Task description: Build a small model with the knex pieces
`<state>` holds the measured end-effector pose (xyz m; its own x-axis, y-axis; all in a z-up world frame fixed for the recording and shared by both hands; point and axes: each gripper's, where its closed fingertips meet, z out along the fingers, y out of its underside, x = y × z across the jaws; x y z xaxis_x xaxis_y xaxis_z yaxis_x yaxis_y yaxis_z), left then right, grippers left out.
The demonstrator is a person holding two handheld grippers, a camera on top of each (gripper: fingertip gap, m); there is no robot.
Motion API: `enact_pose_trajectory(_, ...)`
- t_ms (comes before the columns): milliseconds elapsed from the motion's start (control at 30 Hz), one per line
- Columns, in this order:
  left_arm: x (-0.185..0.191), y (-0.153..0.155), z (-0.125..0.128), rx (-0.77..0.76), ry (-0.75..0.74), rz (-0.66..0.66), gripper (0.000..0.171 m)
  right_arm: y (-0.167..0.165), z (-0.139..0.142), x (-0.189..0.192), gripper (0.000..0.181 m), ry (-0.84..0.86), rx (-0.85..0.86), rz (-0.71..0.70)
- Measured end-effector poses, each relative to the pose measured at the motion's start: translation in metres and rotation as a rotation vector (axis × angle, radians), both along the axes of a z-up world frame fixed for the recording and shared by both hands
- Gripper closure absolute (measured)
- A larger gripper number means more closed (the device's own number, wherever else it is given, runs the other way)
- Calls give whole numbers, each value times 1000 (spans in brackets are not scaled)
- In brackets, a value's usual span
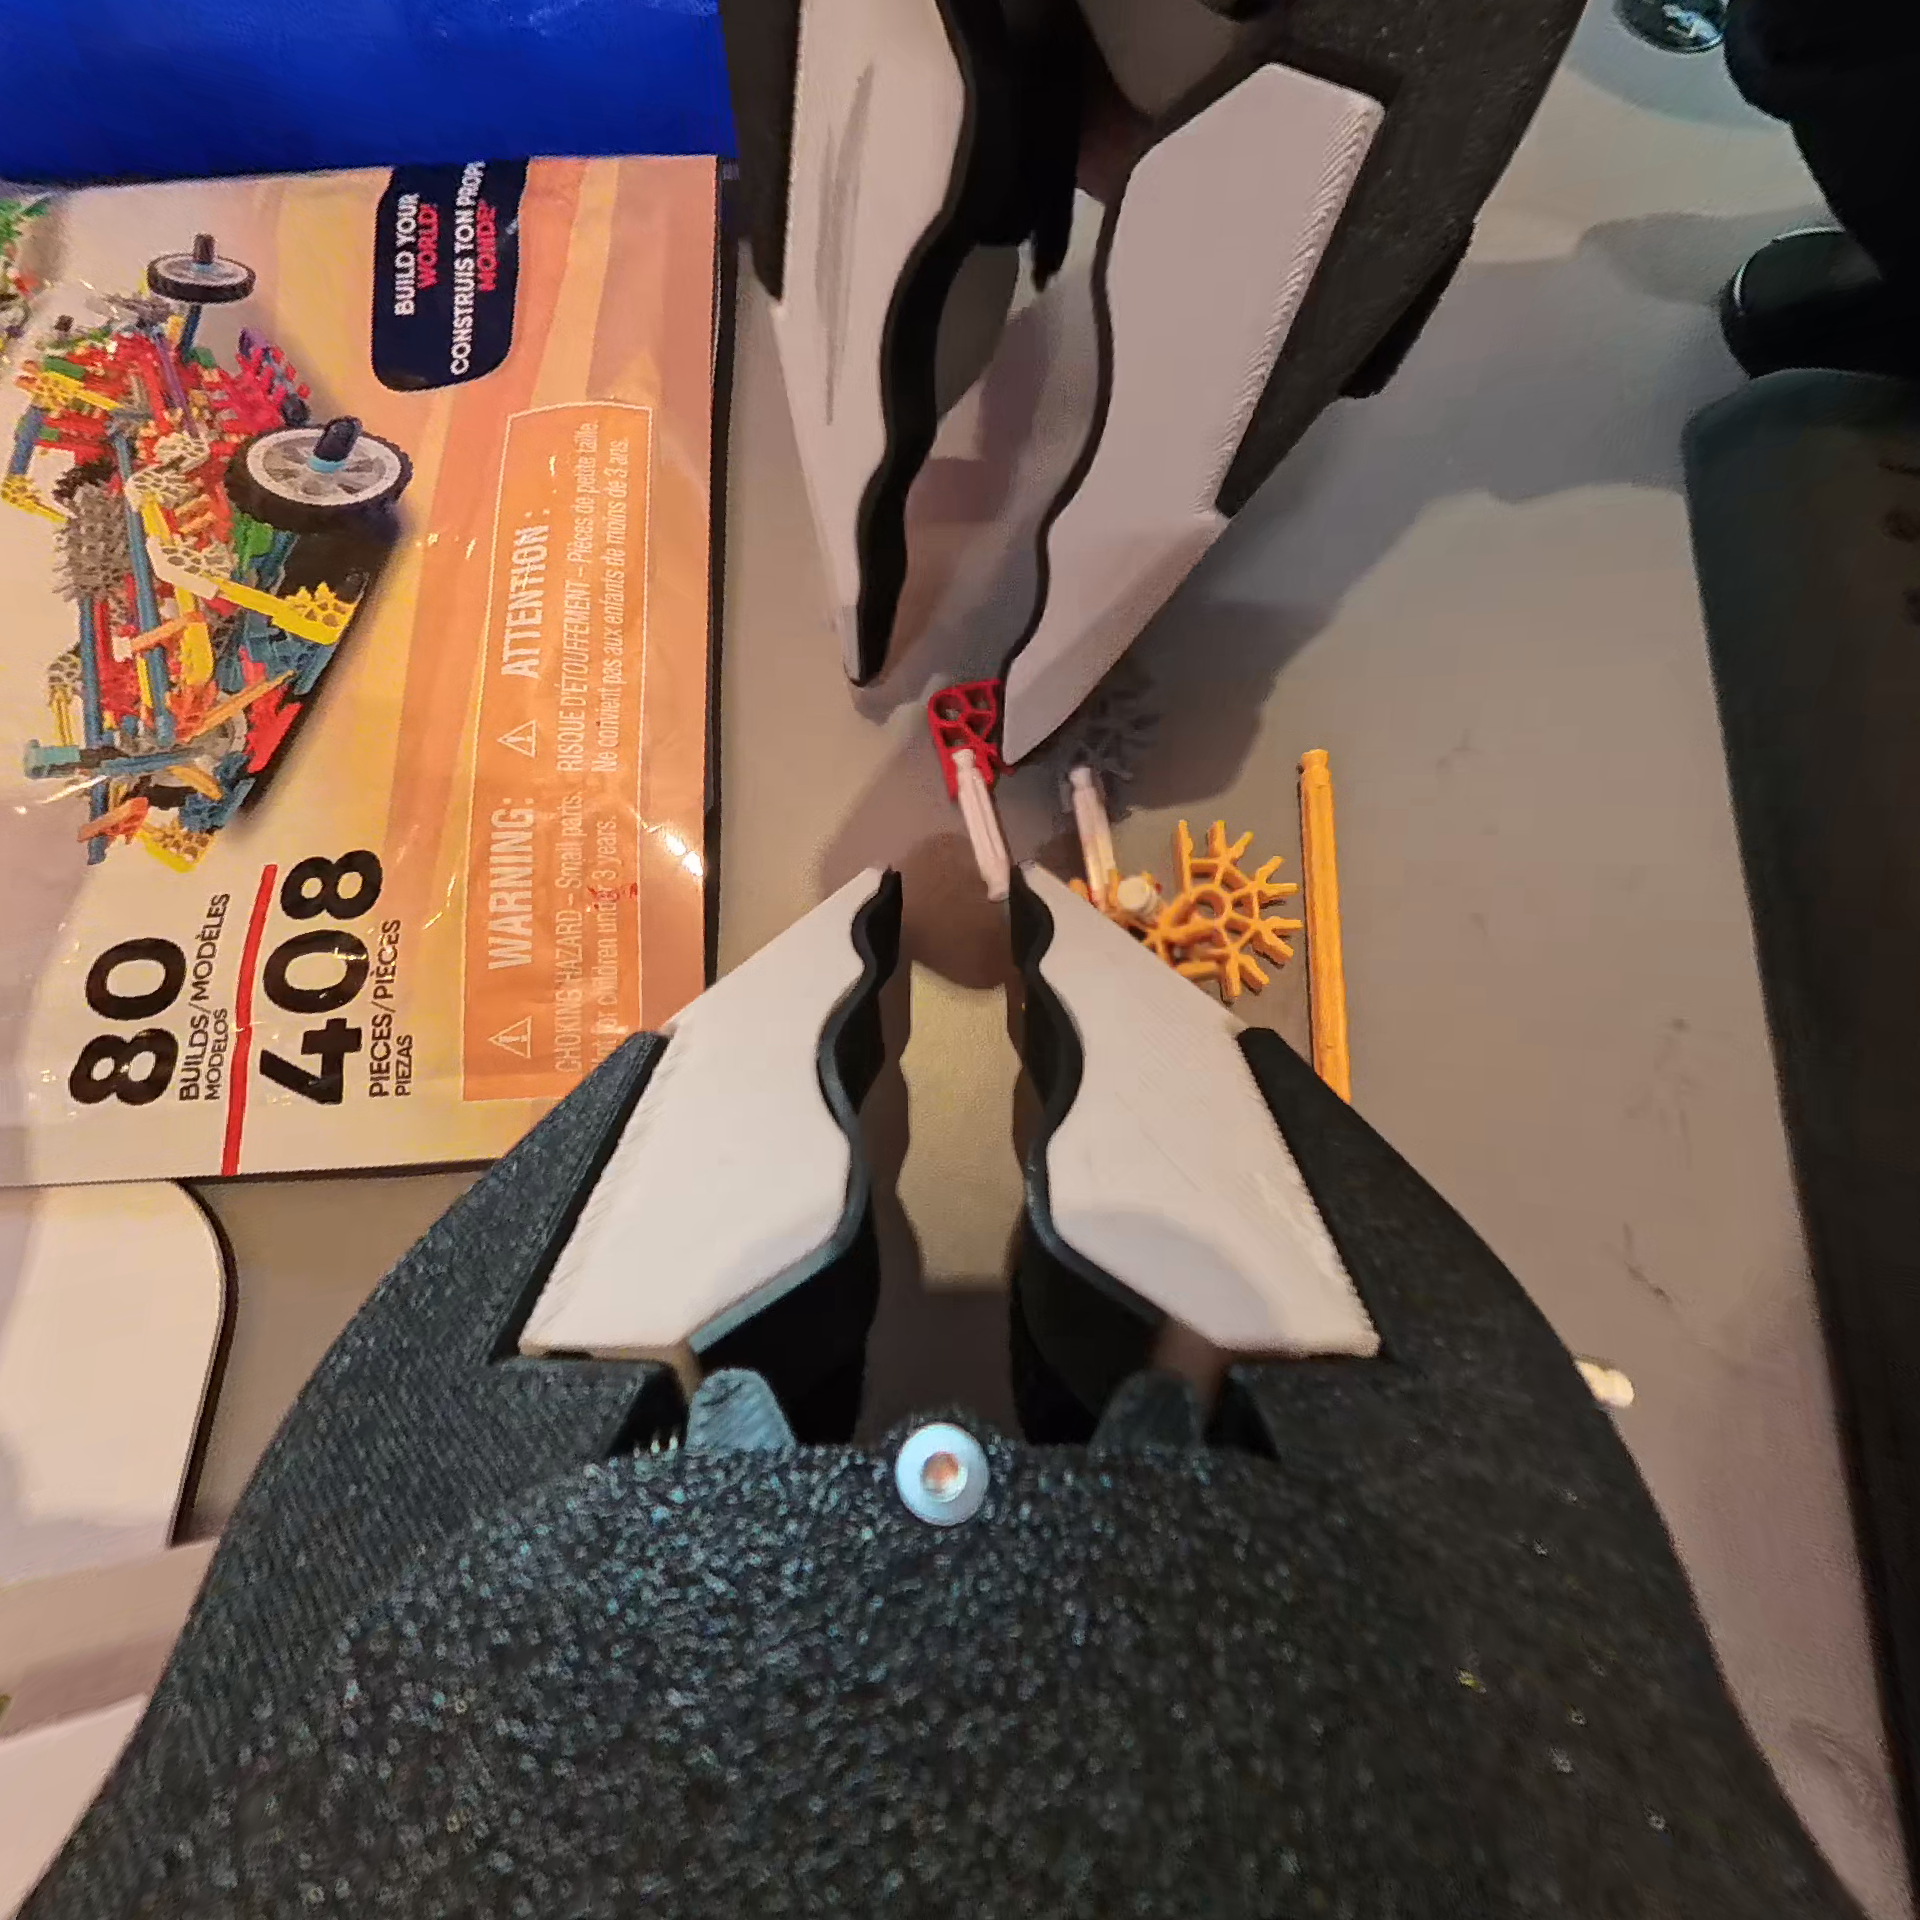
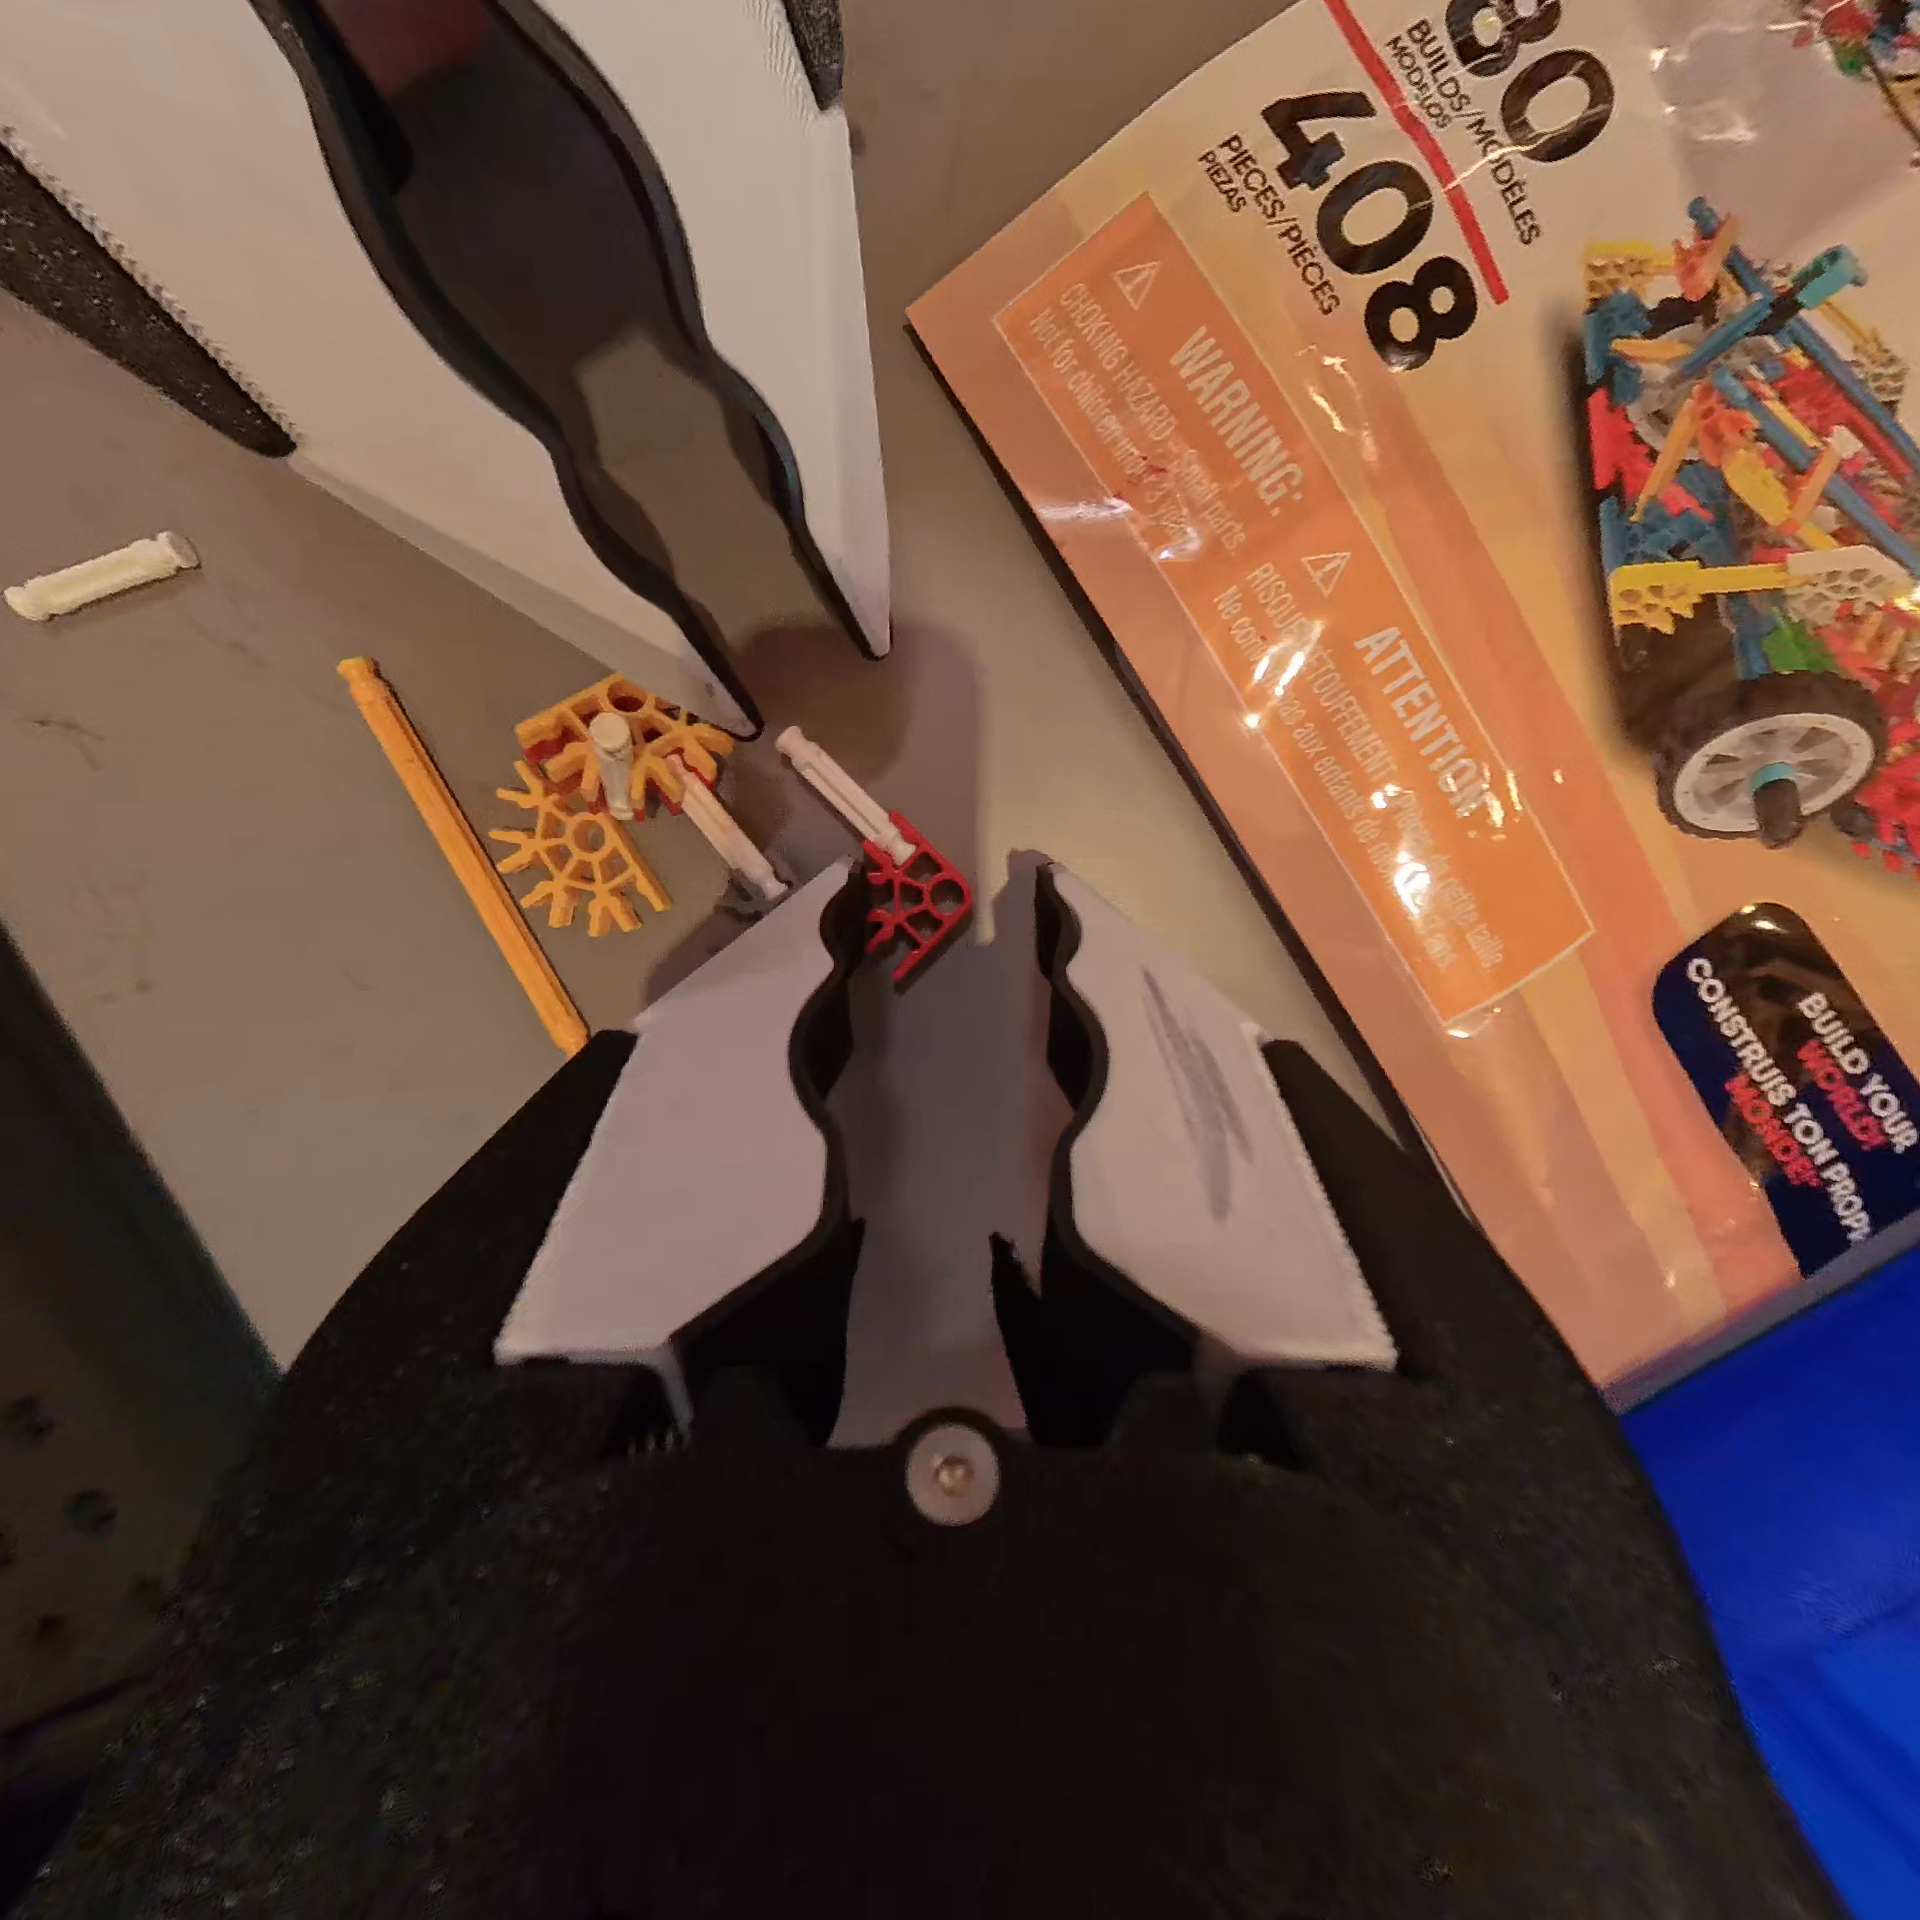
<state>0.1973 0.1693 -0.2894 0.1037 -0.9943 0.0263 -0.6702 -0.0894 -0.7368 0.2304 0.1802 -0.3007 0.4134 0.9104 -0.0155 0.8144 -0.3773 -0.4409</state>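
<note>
A red corner connector [image 1: 964, 717] with a white rod [image 1: 982, 831] plugged into it lies on the grey table. In the right wrist view the connector [image 2: 920, 904] sits just inside my right gripper [image 2: 945, 878], against its left fingertip, and the rod [image 2: 842, 790] points away. The right gripper's jaws are apart and hold nothing. My left gripper [image 1: 956, 883] is open and empty. The rod's free end lies by its right fingertip. The two grippers face each other tip to tip; the right gripper [image 1: 935, 712] shows at the top of the left wrist view, the left gripper [image 2: 810, 686] at the top of the right wrist view.
Orange snowflake connectors [image 1: 1226, 914] with a second white rod [image 1: 1091, 821] and a long yellow rod [image 1: 1322, 914] lie right of the left gripper. A toy set box [image 1: 364, 623] lies left, a blue sheet [image 1: 364, 73] beyond it. A loose white rod [image 2: 99, 577] lies apart. About 4 cm separates my left fingertips from my right. The loose white rod [image 2: 99, 577] is about 12 cm from my left fingertips.
</note>
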Motion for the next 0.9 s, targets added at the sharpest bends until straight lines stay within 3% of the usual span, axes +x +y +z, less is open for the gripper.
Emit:
enact_pose_trajectory(133, -3, 2, 1, 4, 3, 7, 152, -6, 0, -3, 162, 15, -23, 11)
enact_pose_trajectory(500, 1, 11, 4, 37, -26, 46, 152, -1, 2, -2, 171, 9, 44, 37)
enact_pose_trajectory(567, 4, 11, 3, 54, -23, 48, 152, 2, 4, -4, 181, 20, 56, 35)
enact_pose_trajectory(767, 7, 7, -6, 81, 21, 26, 152, 5, 7, -6, 181, 30, 76, 33)
enact_pose_trajectory(900, 6, 6, -7, 85, 34, 15, 152, -4, 8, -6, 158, 28, 41, 36)
